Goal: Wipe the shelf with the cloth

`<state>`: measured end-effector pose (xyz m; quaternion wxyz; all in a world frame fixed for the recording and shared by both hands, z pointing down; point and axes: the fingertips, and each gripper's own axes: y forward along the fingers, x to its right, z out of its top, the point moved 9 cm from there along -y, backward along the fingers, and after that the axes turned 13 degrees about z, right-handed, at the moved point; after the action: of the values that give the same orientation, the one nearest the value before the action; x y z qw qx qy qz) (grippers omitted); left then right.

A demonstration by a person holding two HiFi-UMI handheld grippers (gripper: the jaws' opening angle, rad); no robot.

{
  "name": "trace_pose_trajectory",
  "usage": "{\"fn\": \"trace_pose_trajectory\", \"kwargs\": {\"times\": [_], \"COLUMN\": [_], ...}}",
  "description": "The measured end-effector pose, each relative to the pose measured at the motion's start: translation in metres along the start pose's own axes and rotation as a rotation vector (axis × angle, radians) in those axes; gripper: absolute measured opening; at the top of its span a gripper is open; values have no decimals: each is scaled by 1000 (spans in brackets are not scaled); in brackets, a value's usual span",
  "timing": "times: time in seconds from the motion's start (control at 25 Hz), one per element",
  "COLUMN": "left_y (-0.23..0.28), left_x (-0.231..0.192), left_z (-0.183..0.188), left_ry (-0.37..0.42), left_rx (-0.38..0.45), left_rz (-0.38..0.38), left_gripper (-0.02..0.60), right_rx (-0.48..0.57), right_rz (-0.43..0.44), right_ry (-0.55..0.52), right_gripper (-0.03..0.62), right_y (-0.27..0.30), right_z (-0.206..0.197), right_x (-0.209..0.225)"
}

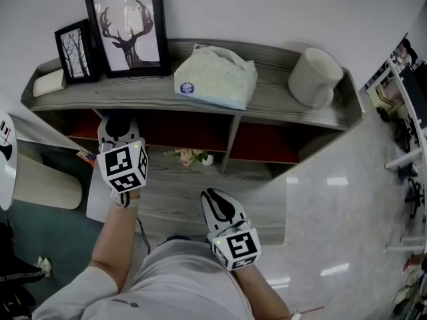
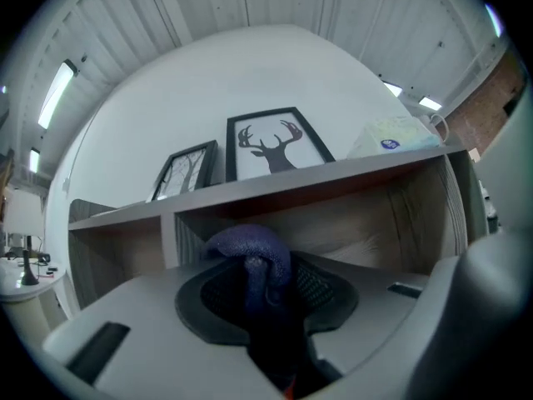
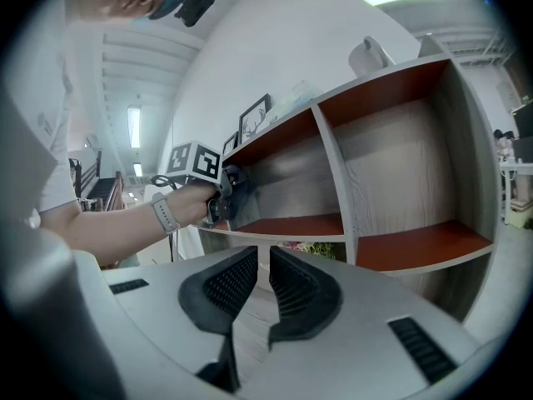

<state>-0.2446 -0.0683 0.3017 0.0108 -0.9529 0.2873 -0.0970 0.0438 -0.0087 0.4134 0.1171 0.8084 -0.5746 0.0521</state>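
Observation:
The grey wooden shelf unit (image 1: 267,109) has red-lined compartments under its top board. My left gripper (image 1: 117,124) reaches into the upper left compartment, shut on a dark blue cloth (image 2: 246,245) that bulges out between its fingers. The right gripper view shows that left gripper (image 3: 231,197) at the front of the red shelf board (image 3: 291,223), the cloth a dark lump at its tip. My right gripper (image 1: 215,202) hangs lower and nearer to me, in front of the unit. Its jaws stand almost together with only a thin slit, holding nothing (image 3: 262,267).
On the top board stand a deer picture (image 1: 127,29), a smaller frame (image 1: 77,52), a tissue pack (image 1: 215,75) and a white mug (image 1: 315,77). Small flowers (image 1: 190,155) lie on a lower shelf. A white table (image 1: 5,159) is at left, a cluttered rack (image 1: 407,112) at right.

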Motion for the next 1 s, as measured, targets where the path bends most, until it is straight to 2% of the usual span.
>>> {"fn": "trace_pose_trajectory", "kwargs": {"times": [0.28, 0.64, 1.0], "left_y": [26, 35, 20], "left_x": [16, 26, 23], "left_z": [-26, -56, -75], "left_ry": [-97, -78, -65], "left_rx": [-123, -231, -290], "left_rz": [-6, 7, -19], "left_gripper": [124, 124, 124], "right_rx": [23, 30, 25], "right_rz": [-35, -60, -60], "right_ry": [5, 7, 19], "right_gripper": [52, 54, 54], "right_y": [0, -1, -4], "right_z": [8, 9, 5], "right_x": [11, 18, 10]}}
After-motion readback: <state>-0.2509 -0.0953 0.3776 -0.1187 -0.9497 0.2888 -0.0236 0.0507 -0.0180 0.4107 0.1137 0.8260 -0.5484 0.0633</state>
